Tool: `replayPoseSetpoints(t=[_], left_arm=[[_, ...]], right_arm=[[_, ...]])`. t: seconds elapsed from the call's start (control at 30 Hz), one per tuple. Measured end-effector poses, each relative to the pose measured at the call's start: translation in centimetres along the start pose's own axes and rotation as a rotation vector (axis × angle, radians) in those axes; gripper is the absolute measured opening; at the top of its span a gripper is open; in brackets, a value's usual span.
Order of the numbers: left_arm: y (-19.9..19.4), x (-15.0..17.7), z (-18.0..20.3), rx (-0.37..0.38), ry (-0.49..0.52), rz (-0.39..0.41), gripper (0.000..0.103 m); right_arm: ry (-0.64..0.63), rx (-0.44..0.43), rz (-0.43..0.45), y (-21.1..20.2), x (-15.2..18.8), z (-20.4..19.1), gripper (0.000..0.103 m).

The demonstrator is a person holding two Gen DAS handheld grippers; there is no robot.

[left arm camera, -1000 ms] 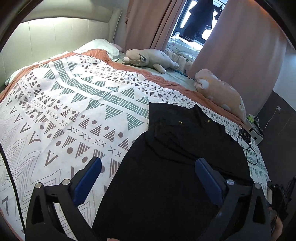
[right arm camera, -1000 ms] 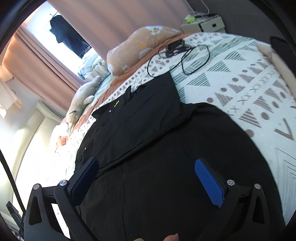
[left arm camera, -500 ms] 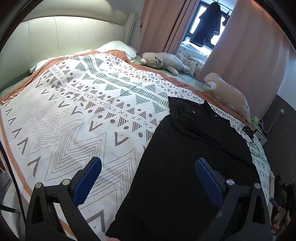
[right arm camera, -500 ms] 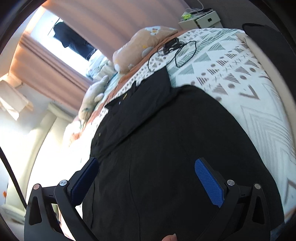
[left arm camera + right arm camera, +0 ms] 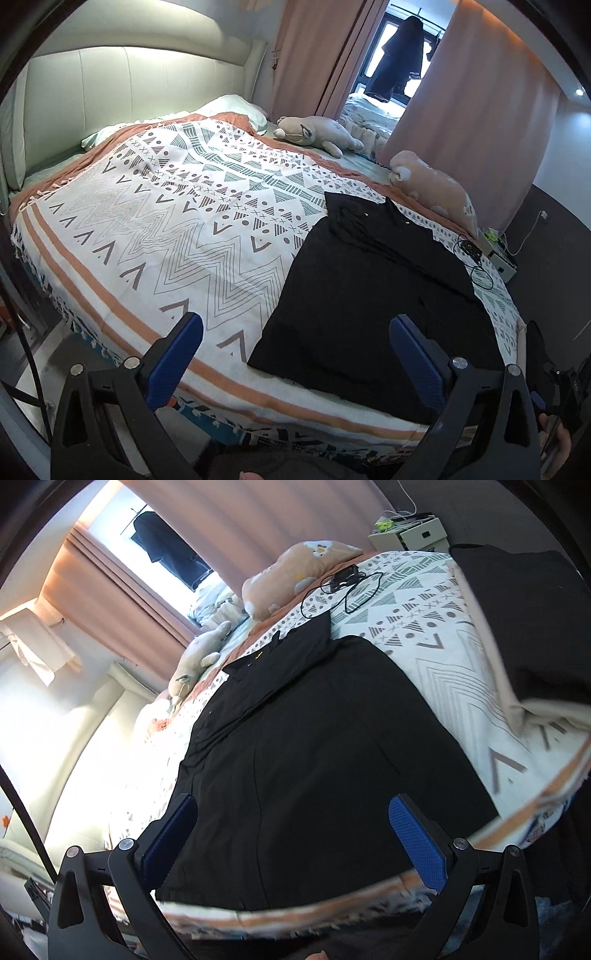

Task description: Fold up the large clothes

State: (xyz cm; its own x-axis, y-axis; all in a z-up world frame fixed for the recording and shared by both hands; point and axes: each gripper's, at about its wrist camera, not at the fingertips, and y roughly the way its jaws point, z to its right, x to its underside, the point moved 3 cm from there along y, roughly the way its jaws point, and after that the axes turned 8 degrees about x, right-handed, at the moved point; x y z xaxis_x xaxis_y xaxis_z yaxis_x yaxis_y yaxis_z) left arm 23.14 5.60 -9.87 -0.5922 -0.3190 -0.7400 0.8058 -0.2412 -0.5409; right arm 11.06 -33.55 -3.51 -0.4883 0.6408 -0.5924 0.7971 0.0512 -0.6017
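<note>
**Bed inventory: one garment, two idle grippers**

Large black fabric garment (image 5: 369,295): flat on the patterned white, grey and orange bedspread (image 5: 177,236), near the bed's foot. No legible writing. My left gripper (image 5: 295,354) and right gripper (image 5: 293,834): both spread wide, holding nothing, above the edge.

Black hand-held gripper (image 5: 295,354), blue ribbed pads (image 5: 417,363)
</note>
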Motion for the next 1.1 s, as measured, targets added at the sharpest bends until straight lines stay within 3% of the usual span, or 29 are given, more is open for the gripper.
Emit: replayPoseSetpoints(t=[0.27, 0.43, 0.6, 0.77, 0.9, 1.1], left_arm=[[-4.1, 2.4, 0.2, 0.047, 0.04, 0.022, 0.103], [-5.2, 2.5, 0.7, 0.021, 0.104, 0.04, 0.103], [-5.1, 2.8, -0.5, 0.035, 0.066, 0.022, 0.103], [-3.1, 3.7, -2.0, 0.017, 0.065, -0.042, 0.103], [-0.8, 4.3, -2.2, 0.112, 0.046, -0.081, 0.103], [3.5, 4.1, -3.0, 0.138, 0.008, -0.129, 0.101]], right_arm=[[-0.039, 0.011, 0.035, -5.4, 2.8, 2.7, 0.103], [-0.062, 0.04, 0.046, -7.5, 3.8, 4.0, 0.103], [-0.091, 0.06, 0.042, -7.8, 4.1, 4.8, 0.103], [-0.128, 0.081, 0.014, -7.1, 4.4, 5.2, 0.103], [-0.12, 0.096, -0.023, -5.2, 3.9, 5.9, 0.103], [-0.107, 0.102, -0.066, -1.4, 2.7, 6.4, 0.1]])
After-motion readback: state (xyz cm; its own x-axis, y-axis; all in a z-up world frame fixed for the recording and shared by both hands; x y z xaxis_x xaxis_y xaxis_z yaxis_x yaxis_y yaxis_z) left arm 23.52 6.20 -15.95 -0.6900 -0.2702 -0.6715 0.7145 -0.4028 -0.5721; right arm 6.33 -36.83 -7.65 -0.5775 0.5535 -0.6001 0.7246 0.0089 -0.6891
